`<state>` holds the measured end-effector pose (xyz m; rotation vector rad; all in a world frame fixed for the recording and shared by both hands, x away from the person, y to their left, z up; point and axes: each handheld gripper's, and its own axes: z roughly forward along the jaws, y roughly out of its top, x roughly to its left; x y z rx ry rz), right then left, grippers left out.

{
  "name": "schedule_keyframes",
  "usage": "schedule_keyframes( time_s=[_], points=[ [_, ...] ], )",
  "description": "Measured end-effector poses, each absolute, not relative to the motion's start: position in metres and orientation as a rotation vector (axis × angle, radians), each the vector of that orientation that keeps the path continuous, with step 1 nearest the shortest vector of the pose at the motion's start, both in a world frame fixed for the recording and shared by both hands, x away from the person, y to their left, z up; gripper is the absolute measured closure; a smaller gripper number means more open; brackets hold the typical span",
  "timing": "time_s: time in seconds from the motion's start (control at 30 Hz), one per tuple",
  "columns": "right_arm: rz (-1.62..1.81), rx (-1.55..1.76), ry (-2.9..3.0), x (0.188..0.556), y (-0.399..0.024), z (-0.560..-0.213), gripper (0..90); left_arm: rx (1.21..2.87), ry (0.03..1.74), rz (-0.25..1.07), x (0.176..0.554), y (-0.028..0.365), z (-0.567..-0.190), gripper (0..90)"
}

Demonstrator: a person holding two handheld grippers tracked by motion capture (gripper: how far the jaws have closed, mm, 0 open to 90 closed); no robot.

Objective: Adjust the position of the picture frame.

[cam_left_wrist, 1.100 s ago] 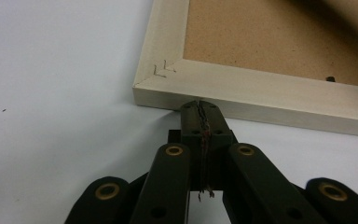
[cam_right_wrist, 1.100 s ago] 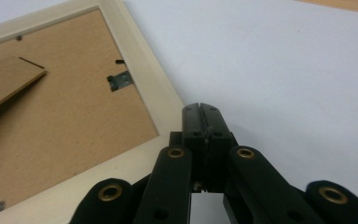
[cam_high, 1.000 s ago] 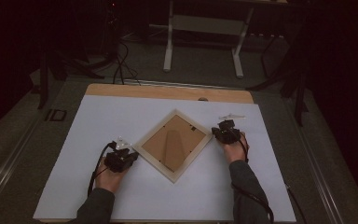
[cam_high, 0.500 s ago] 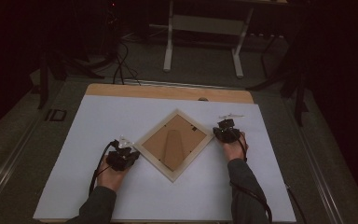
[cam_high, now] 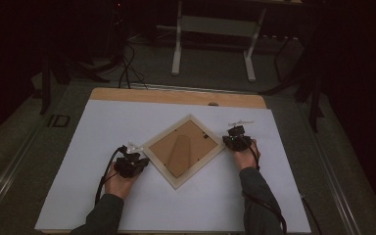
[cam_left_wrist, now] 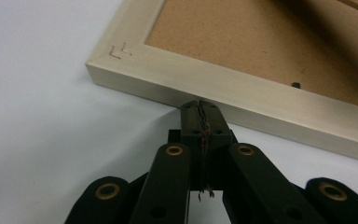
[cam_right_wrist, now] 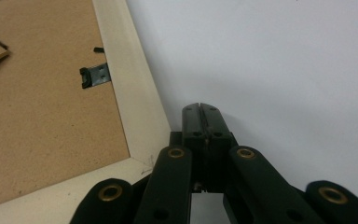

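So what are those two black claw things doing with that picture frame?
A person holds a gripper in each hand at a white table. A wooden frame lies face down between them, turned like a diamond, with its brown back showing. The left gripper is shut, its tips right at the frame's edge. The right gripper is shut too, beside the frame's right corner on the bare table. Neither one is holding the frame; they look set to nudge it.

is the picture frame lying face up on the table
No, the picture frame lies face down: its brown backing board and a metal hanger face up.
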<state>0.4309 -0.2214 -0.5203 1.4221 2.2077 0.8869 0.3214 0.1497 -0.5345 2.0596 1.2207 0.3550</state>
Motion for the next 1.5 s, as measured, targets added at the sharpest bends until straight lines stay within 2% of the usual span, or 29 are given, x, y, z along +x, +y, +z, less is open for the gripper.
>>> schedule_keyframes(
  time_s=[0.8, 1.5],
  points=[
    [0.827, 1.353, 2.289, 0.416, -0.218, -0.522, 89.9, 2.031, 1.236, 0.325, 0.316, 0.145, -0.536, 90.0],
    [0.824, 1.316, 2.319, 0.406, -0.22, -0.522, 89.9, 2.036, 1.235, 0.358, 0.309, 0.138, -0.536, 90.0]
  ],
)
